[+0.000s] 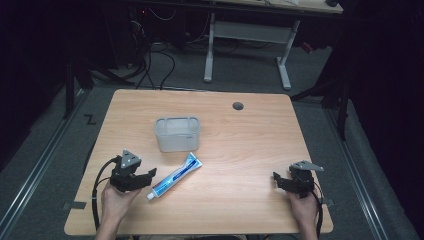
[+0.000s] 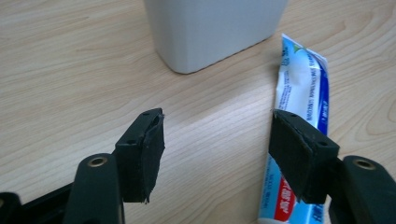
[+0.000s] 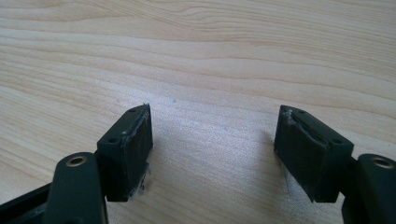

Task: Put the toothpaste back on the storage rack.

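Two hand-held black tongs rest low over a pale wooden tabletop, one in each of a person's hands. The left tongs sit just beside a white and blue toothpaste tube, which lies flat on the tabletop at a slant, its cap end toward the person and its crimped end pointing at a translucent grey plastic bin standing upright a little farther back. The tube and the bin are near each other but apart.

In the left gripper view the left tongs stand wide apart with only bare wood between them; the toothpaste tube runs under and past the jaw on that view's right, not yet between the pads. The grey bin rises just ahead.

The right tongs wait well apart from the tube, near the tabletop's right side. In the right gripper view the right tongs are also spread wide, holding nothing, over bare wood.

The step in hand looks like picking up the tube. To do it well, the left tongs should probably shift sideways until both pads straddle the tube across its narrow width near the middle, then close gently, since the soft tube may buckle or slip.
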Available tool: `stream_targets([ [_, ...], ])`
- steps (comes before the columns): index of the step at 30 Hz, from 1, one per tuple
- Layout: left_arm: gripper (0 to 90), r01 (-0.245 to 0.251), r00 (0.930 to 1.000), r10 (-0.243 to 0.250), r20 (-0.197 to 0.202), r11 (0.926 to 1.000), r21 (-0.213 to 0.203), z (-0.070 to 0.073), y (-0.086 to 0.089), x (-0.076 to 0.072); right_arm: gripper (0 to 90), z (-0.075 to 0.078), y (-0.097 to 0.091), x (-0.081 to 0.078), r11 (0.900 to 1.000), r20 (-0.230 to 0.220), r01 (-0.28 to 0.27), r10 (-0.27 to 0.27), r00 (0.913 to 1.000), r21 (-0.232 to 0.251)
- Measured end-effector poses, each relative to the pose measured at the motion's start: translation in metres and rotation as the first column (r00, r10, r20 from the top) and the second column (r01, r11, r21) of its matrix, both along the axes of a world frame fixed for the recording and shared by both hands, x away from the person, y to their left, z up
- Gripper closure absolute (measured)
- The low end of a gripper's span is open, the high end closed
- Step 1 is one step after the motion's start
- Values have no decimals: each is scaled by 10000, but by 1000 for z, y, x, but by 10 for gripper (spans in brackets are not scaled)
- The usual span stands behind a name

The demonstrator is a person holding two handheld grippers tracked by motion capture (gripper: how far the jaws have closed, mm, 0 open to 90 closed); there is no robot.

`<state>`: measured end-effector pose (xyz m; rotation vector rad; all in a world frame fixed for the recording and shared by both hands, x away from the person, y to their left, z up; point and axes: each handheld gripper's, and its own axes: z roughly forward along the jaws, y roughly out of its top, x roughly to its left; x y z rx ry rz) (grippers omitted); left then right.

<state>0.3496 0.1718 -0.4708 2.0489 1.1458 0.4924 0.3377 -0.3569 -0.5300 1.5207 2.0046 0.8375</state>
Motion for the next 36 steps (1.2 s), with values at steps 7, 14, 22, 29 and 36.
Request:
stream_targets([
  [7, 365, 493, 9985, -489, -225, 9986, 174, 2, -15, 1, 279, 0, 0, 0, 10000, -1, 13, -13, 10000, 22],
  [14, 367, 877, 9957, -864, -318, 9954, 393, 5, -32, 1, 279, 0, 0, 0, 10000, -1, 10, -10, 10000, 20],
  [22, 373, 1498, 9878, -1450, -567, 9845, 915, 5, -57, 6, 279, 0, 0, 0, 10000, -3, 10, -10, 10000, 16],
  [29, 380, 1927, 9786, -1790, -1019, 9703, 1464, 3, -75, 12, 279, 0, 0, 0, 10000, -2, 13, -13, 10000, 18],
  [36, 374, 2008, 9751, -1805, -1284, 9651, 1683, 1, -89, 19, 280, 0, 0, 0, 10000, -2, 13, -13, 10000, 21],
])
